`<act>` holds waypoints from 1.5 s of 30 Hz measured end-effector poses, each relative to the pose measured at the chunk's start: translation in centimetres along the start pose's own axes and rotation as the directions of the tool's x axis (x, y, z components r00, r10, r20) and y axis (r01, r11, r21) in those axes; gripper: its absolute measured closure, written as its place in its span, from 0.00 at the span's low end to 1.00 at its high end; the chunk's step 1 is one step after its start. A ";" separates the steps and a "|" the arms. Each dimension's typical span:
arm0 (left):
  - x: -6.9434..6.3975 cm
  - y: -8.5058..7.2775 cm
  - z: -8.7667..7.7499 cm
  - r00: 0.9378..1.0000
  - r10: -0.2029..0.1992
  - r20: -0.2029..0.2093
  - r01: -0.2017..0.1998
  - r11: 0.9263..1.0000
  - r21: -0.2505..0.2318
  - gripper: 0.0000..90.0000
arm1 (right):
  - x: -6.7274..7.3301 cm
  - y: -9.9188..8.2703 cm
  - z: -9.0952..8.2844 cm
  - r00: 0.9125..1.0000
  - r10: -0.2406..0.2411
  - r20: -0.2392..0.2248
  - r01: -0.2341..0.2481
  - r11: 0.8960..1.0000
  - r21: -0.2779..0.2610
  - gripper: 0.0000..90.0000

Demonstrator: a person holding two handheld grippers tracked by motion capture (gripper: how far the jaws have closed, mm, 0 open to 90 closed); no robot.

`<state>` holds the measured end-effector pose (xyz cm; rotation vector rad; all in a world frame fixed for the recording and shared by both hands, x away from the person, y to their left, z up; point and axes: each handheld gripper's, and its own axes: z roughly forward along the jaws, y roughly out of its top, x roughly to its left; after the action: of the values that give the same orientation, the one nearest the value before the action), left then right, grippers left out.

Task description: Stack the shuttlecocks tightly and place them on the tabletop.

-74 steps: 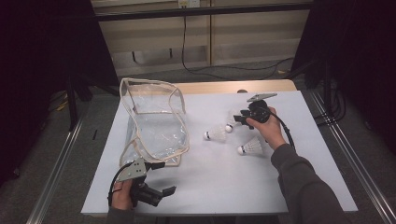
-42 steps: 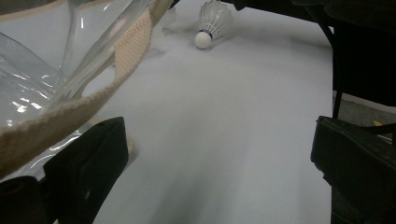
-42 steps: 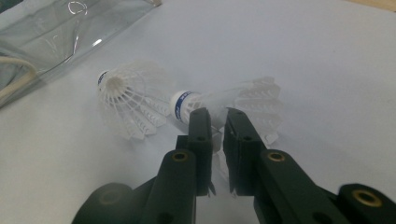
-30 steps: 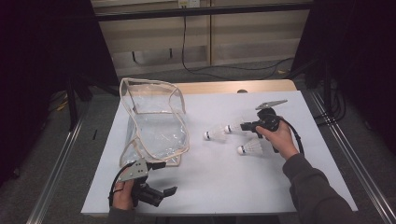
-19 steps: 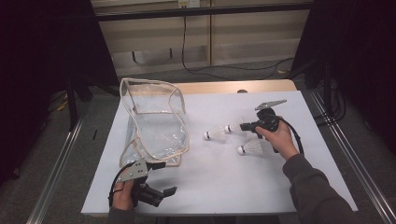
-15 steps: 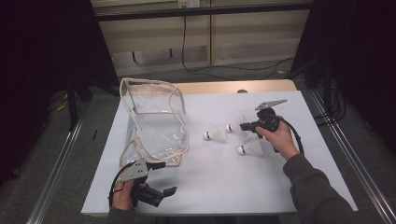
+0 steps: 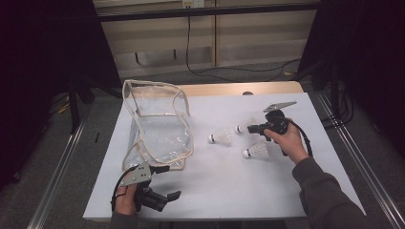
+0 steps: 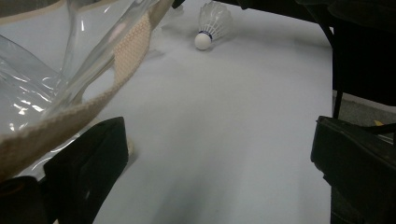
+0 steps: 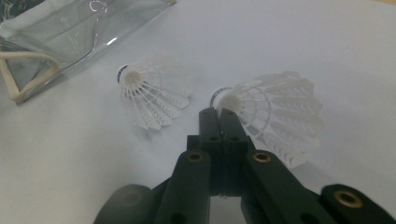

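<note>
The high view looks forward and down from above the person's side onto the whole white table (image 7: 229,186). The left gripper view sits low at the table's near edge, close against the clear plastic bag with beige webbing trim (image 8: 70,79), facing across the surface. The right gripper view looks closely along its jaws, sharing the white feathered shuttlecocks (image 9: 152,91) with the high view.

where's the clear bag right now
In the high view the clear bag lies on the left half of the white table, just beyond the left claw, left of the nearest shuttlecock.
</note>
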<state>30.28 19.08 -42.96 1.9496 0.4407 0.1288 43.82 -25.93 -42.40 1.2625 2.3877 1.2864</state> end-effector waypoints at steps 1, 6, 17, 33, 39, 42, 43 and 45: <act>0.0 0.0 0.0 1.000 0.001 -0.001 -0.001 1.000 0.000 0.05 | -0.1 -0.1 0.1 1.000 0.005 0.005 -0.005 1.000 -0.003 0.97; 0.0 0.0 0.0 1.000 -0.003 0.000 0.003 1.000 0.003 0.05 | -0.1 -0.3 0.8 1.000 0.022 0.006 -0.022 1.000 0.017 0.85; 0.0 -0.1 0.0 1.000 -0.004 0.002 0.004 1.000 0.003 0.05 | 0.1 -0.2 1.2 1.000 -0.005 -0.006 0.005 1.000 0.021 1.00; 0.1 0.0 0.0 1.000 -0.005 0.002 0.005 1.000 -0.001 0.05 | 0.7 1.1 0.2 0.999 -0.028 -0.036 0.029 0.999 0.013 1.00; 0.1 0.0 0.0 1.000 -0.004 0.001 0.004 1.000 0.001 0.05 | 1.0 1.2 0.6 0.998 -0.041 -0.048 0.043 0.999 0.025 1.00; 0.1 0.0 0.0 1.000 -0.002 0.002 0.002 1.000 0.002 0.05 | 1.2 1.3 0.7 0.997 -0.048 -0.055 0.050 0.998 0.031 1.00; 0.1 0.0 0.0 1.000 -0.004 0.001 0.004 1.000 0.001 0.05 | 1.3 1.4 0.7 0.997 -0.050 -0.057 0.052 0.998 0.033 1.00; 0.1 0.0 0.0 1.000 -0.001 0.000 0.001 1.000 0.002 0.05 | 1.5 1.5 0.8 0.996 -0.057 -0.064 0.059 0.998 0.036 1.00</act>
<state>30.32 19.13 -42.99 1.9516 0.4419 0.1272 44.15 -23.98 -41.42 1.1703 2.4836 1.2885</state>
